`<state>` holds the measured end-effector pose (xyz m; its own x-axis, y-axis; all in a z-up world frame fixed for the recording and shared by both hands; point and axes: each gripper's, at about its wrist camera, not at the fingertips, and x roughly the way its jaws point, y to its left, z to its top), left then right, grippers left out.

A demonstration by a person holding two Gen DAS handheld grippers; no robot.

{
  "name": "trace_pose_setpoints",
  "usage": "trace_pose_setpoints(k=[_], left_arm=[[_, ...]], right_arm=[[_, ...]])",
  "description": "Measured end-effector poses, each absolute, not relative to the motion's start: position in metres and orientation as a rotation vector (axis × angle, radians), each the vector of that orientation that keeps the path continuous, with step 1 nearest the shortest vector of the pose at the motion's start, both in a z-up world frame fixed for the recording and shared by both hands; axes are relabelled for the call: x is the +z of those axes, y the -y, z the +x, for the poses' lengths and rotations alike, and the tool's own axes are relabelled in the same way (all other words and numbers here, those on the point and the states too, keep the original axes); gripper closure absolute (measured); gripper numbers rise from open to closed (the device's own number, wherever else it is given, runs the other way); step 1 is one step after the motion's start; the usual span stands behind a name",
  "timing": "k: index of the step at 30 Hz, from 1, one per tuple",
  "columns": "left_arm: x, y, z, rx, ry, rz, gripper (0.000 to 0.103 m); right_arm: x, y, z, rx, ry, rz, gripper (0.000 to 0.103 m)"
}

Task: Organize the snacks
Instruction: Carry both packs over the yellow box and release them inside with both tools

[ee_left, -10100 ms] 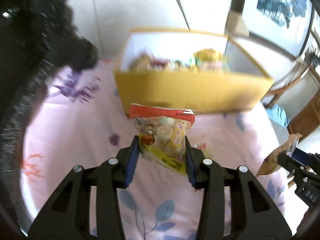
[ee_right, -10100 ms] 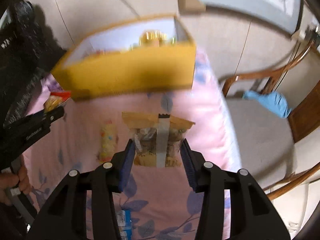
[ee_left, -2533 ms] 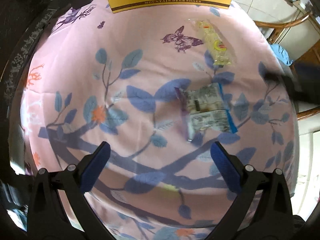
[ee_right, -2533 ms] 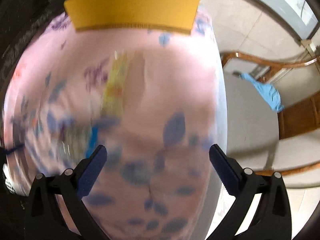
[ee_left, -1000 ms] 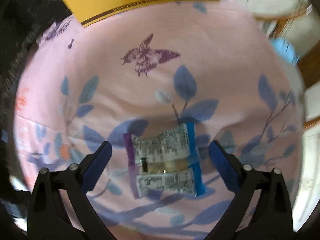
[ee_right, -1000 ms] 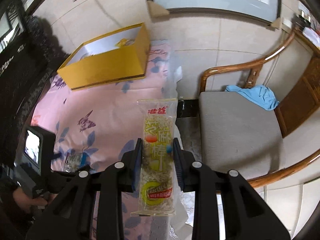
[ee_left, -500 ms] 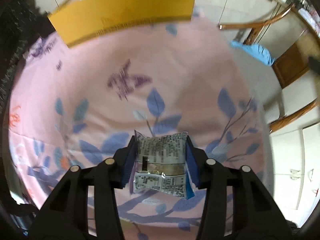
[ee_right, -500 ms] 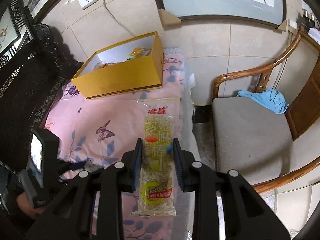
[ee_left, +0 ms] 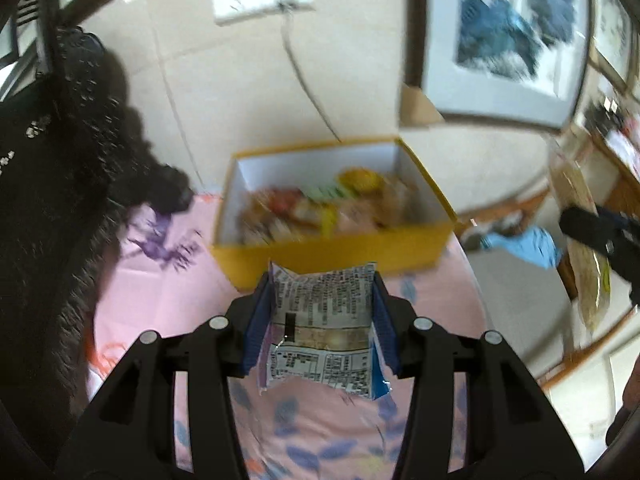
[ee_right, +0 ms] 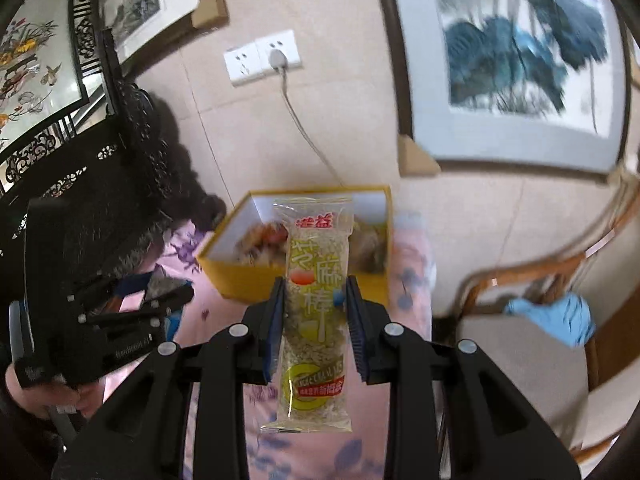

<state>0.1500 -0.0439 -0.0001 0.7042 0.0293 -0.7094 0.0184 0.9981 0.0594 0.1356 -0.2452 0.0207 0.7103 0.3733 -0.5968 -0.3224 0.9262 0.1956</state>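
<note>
Both grippers are lifted off the table, and each one is clamped on a snack. Our left gripper pinches a small silver packet printed with black text, with a blue edge on its right side and a purple edge on its left; the blue pads press against its two sides. Our right gripper squeezes a long clear snack bar wrapper with yellow and red lettering, held upright so its top rises above the fingers and its bottom hangs below them.

Ahead of us, at the far end of the pink floral tablecloth, sits an open yellow box with a white interior. We see blurred snacks already piled inside it. From the left camera the silver packet hangs just in front of the box's near wall. From the right camera the snack bar overlaps the box opening, though we cannot tell whether it is above it.

Behind the box is a tiled wall with a white power socket and a framed painting. To the right stands a wooden chair with a blue cloth on its seat.
</note>
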Motion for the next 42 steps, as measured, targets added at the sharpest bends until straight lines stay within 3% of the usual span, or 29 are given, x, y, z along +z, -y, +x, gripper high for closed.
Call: trace_pose_setpoints(k=[13, 25, 42], left_arm=[[0.025, -0.014, 0.184, 0.105, -0.72, -0.017, 0.055], [-0.025, -0.013, 0.163, 0.039, -0.855, -0.136, 0.055], [0.02, -0.008, 0.256, 0.053, -0.734, 0.036, 0.055]], right_arm=[[0.049, 0.226, 0.177, 0.371, -0.594, 0.119, 0.074], [0.021, 0.201, 0.17, 0.359, -0.681, 0.07, 0.074], [0.027, 0.189, 0.25, 0.363, -0.614, 0.109, 0.075]])
